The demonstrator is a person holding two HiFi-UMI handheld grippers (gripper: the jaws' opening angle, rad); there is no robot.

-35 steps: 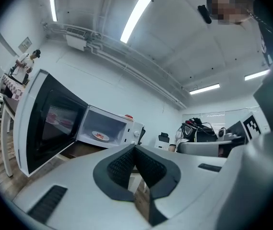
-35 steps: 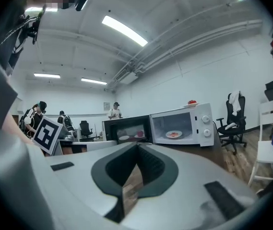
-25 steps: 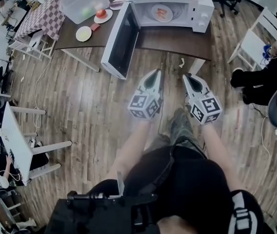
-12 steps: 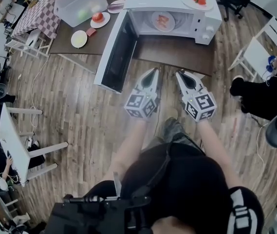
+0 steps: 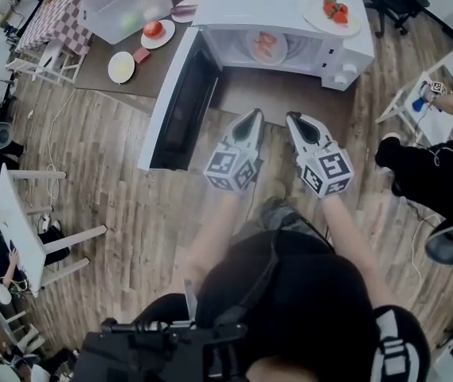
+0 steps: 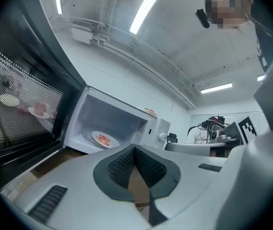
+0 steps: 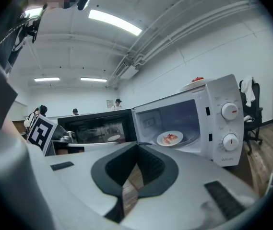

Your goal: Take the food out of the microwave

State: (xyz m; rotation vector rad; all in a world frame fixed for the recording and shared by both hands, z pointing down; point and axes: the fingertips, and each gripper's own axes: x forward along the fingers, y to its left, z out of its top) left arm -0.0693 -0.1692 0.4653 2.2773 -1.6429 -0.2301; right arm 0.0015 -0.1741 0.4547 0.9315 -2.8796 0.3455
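Note:
A white microwave (image 5: 290, 6) stands on a brown table (image 5: 278, 82), its door (image 5: 180, 102) swung wide open to the left. Inside lies a white plate with red food (image 5: 267, 44), also seen as a plate (image 6: 105, 139) in the left gripper view and a plate (image 7: 170, 138) in the right gripper view. My left gripper (image 5: 255, 115) and right gripper (image 5: 292, 118) are side by side in front of the opening, short of it. Both are shut, with nothing between the jaws. A second plate with strawberries (image 5: 333, 12) rests on the microwave's top.
On the table left of the microwave stand a clear plastic bin (image 5: 126, 6), a plate with a tomato (image 5: 154, 32) and an empty plate (image 5: 120, 66). A person in black (image 5: 429, 161) sits at the right. White tables (image 5: 19, 229) stand at the left on the wood floor.
Both grippers have moved forward together toward the open microwave, which now looms larger and closer in the head view. The jaws stayed shut.

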